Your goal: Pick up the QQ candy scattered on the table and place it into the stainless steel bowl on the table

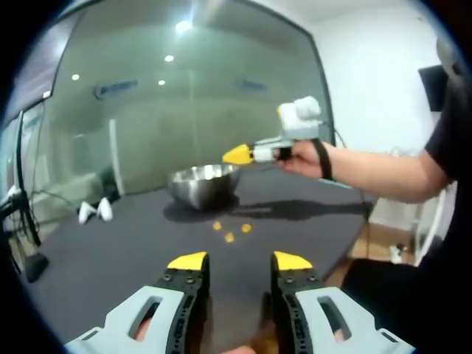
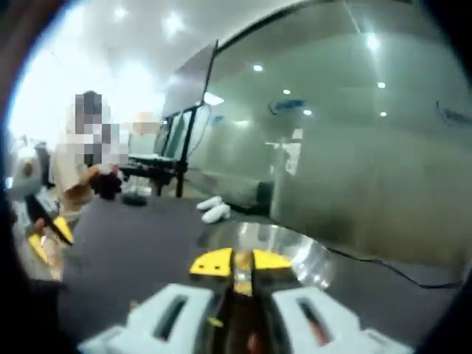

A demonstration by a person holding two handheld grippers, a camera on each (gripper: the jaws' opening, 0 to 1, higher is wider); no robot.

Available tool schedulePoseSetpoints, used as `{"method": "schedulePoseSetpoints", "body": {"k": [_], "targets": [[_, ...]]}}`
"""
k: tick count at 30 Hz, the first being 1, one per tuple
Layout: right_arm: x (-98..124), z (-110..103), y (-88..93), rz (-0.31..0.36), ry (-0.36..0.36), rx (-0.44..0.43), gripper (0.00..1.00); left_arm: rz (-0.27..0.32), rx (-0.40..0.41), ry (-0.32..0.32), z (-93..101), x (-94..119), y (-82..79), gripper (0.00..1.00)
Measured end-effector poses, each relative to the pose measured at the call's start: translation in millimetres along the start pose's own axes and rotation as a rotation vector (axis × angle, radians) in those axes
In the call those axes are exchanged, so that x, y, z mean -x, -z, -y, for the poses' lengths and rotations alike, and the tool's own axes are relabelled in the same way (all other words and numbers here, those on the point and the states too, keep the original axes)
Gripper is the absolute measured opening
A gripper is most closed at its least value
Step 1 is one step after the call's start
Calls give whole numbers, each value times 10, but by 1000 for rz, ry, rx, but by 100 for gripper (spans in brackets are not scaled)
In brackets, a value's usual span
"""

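The right tongs (image 2: 231,263), hovering over the steel bowl (image 2: 295,247), pinch what appears to be a yellow candy (image 2: 240,278), though the view is blurred. The left tongs (image 1: 239,261) hang parted above the dark table (image 1: 110,251), where three candies (image 1: 230,230) lie just beside the bowl.

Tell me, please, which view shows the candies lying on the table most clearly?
The left gripper view: three yellow candies lie in plain sight on the dark table, in front of the steel bowl. In the right gripper view, a yellow piece sits between the right gripper tips, above the bowl.
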State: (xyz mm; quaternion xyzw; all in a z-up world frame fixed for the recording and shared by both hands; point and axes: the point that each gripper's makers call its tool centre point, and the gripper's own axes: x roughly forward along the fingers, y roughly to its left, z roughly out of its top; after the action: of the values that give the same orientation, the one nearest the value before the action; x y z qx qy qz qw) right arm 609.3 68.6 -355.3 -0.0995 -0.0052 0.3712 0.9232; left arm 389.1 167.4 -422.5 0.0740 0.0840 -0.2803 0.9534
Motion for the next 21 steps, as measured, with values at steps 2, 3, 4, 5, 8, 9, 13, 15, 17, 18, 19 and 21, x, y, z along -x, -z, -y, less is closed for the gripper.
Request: {"method": "schedulePoseSetpoints", "body": {"k": [2, 3, 4, 5, 8, 9, 13, 15, 17, 18, 19, 21], "targets": [[-100, 146, 23, -7, 29, -46, 10, -1, -1, -3, -4, 7, -2, 35], [-123, 166, 16, -3, 32, -54, 10, 0, 0, -4, -5, 14, -4, 35], [-145, 174, 13, -1, 32, -56, 10, 0, 0, -4, -7, 21, -7, 35], [-165, 182, 11, 0, 36, -58, 10, -1, -1, -5, -9, 28, -6, 35], [-247, 256, 84, -42, 88, -74, 11, -8, -1, -12, -34, 45, 8, 35], [-272, 263, 111, -49, 85, -71, 13, -10, -1, -14, -43, 48, 12, 35], [-257, 251, 173, -62, 89, -82, 24, -11, 4, -15, -49, 43, 11, 35], [-252, 262, 180, -62, 84, -100, 24, -11, 1, -13, -35, 35, 9, 35], [-235, 248, 198, -65, 83, -103, 23, -12, 0, -9, -23, 28, 13, 35], [-220, 262, 206, -68, 84, -96, 22, -13, 0, -9, -21, 26, 17, 35], [-202, 279, 210, -67, 86, -96, 22, -13, 1, -9, -20, 24, 22, 35], [-179, 296, 206, -63, 86, -101, 22, -15, 3, -10, -19, 20, 31, 35]]}}
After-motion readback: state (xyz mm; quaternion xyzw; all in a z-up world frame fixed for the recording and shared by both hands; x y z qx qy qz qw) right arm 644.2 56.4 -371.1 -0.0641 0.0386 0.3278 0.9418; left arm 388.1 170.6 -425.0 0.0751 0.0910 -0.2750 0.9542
